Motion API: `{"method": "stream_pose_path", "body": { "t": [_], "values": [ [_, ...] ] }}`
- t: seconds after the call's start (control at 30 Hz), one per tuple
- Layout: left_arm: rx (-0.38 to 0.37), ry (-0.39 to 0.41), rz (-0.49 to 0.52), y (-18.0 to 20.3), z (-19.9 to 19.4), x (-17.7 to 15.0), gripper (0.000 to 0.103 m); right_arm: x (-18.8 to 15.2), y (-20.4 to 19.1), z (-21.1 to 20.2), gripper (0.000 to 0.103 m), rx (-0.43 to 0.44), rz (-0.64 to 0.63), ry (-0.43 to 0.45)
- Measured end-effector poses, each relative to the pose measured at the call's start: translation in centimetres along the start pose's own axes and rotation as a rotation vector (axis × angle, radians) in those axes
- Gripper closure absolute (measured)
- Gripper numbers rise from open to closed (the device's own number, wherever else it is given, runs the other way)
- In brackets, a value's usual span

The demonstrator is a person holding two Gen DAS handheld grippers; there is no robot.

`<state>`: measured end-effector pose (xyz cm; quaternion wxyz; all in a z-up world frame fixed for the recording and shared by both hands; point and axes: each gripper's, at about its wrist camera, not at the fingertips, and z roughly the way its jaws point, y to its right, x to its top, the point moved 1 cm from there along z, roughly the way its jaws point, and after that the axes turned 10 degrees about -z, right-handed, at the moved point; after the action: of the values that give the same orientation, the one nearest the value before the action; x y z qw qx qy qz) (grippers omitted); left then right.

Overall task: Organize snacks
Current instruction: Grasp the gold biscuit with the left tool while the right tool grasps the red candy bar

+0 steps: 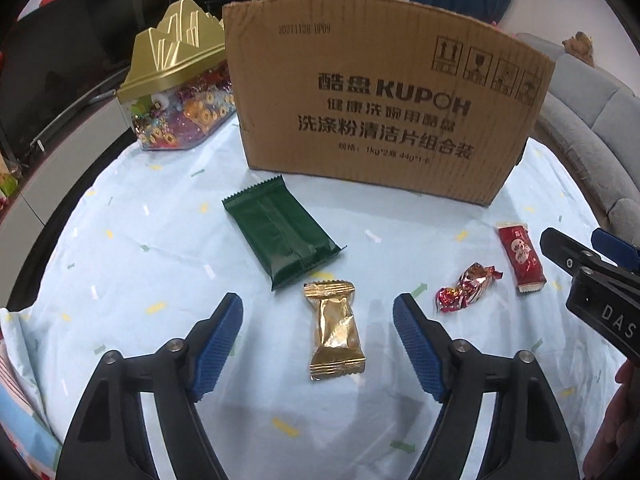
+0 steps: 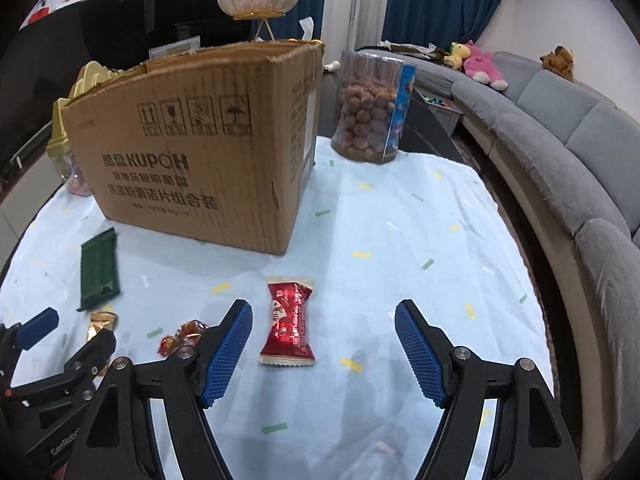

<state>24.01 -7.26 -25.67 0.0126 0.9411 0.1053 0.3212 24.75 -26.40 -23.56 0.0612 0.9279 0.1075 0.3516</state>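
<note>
Left hand-held gripper (image 1: 318,336): jaws wide open, empty, straddling the gold snack packet (image 1: 336,330) on the table (image 1: 160,240). Right hand-held gripper (image 2: 324,346): jaws wide open, empty; red snack packet (image 2: 289,320) lies between them, nearer the left finger. Cardboard box (image 2: 192,152) stands at 11 o'clock of it.

A pale blue cloth (image 2: 400,208) with small coloured flecks covers the desk, a grey sofa (image 2: 568,136) curves past its right edge with stuffed toys (image 2: 480,60) on its back, and a white petal-shaped dish (image 2: 258,0) on a gold stand rises behind the far edge.
</note>
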Motion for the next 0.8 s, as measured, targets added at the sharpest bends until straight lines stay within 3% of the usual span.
{"method": "stream_pose_path", "body": {
  "t": [0.33, 0.5, 0.63, 0.7, 0.8],
  "values": [
    [0.009, -0.03, -0.005, 0.1, 1.2, -0.8, 0.033, -0.1, -0.6, 1.6, 0.029, 0.02, -0.022, -0.018],
    [0.004, -0.026, -0.005, -0.1, 1.5, -0.9, 0.038, -0.2, -0.9, 2.6, 0.041, 0.029, -0.027, -0.041],
    [-0.007, -0.018, 0.005, 0.1, 1.3, -1.0, 0.05, -0.6, -0.8, 3.4, 0.054, 0.05, -0.012, -0.066],
    [-0.009, -0.011, 0.005, 0.1, 1.2, -1.0, 0.059, -0.8, -0.9, 3.6, 0.065, 0.063, -0.007, -0.077],
    [-0.021, -0.009, 0.001, 0.1, 1.2, -1.0, 0.075, -1.1, -1.0, 3.7, 0.071, 0.067, -0.009, -0.076]
  ]
}}
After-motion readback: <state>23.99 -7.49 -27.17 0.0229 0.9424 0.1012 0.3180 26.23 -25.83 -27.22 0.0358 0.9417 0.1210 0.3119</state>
